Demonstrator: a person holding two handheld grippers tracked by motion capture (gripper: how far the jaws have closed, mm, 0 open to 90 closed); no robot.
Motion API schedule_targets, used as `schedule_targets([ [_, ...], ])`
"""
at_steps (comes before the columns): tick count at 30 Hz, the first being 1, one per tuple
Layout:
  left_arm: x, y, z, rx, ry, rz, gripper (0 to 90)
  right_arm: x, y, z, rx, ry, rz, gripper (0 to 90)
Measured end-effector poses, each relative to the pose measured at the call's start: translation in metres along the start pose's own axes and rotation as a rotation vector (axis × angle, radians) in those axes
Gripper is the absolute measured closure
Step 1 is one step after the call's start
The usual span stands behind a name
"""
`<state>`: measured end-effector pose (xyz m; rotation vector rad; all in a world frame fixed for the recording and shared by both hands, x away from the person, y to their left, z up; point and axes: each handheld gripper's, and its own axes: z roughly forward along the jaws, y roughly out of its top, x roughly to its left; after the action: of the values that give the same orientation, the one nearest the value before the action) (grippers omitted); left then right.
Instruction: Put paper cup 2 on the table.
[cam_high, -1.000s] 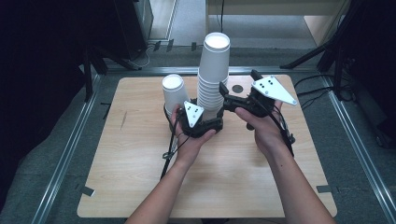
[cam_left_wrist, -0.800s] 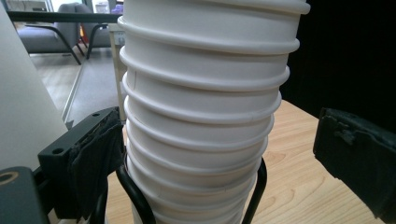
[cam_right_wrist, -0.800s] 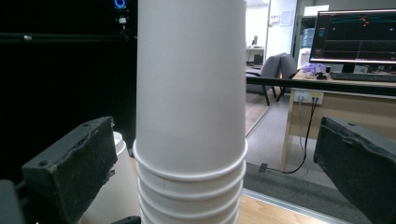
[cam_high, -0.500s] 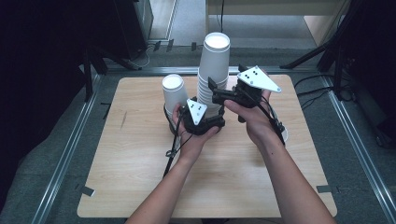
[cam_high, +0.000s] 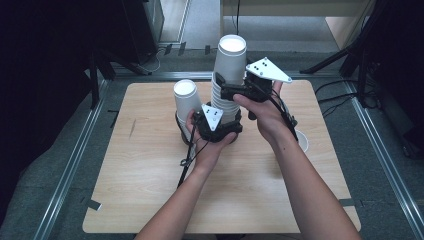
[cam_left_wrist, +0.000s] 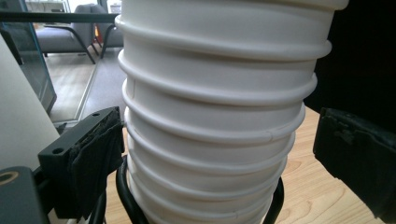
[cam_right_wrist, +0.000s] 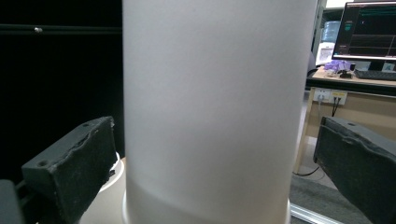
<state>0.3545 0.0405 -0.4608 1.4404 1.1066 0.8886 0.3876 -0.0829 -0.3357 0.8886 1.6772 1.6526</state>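
High view: a tall stack of white paper cups (cam_high: 227, 80) stands upright near the far middle of the wooden table (cam_high: 150, 190), its long axis vertical and the cups upside down, with the closed bottom of the top cup facing up. The left gripper (cam_high: 220, 125) sits low at the stack's base, jaws apart, with one on each side of the ribbed cup rims. The right gripper (cam_high: 231, 90) is higher up, and its jaws are likewise apart around the smooth wall of the top cup. Just left of the stack stands a shorter stack of cups (cam_high: 186, 102), also upside down. A single cup (cam_high: 303, 141) lies near the table's right edge, behind the right forearm.
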Motion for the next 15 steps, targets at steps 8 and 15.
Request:
schedule_targets([
  [8,-0.001,0.0,0.002,0.0,0.008,0.0,2.1,-0.003,-0.003,0.013,0.026,-0.003,0.027,0.0],
  [15,-0.001,0.0,0.002,0.001,0.016,-0.001,4.2,-0.005,-0.006,0.022,0.052,0.011,0.074,0.0],
])
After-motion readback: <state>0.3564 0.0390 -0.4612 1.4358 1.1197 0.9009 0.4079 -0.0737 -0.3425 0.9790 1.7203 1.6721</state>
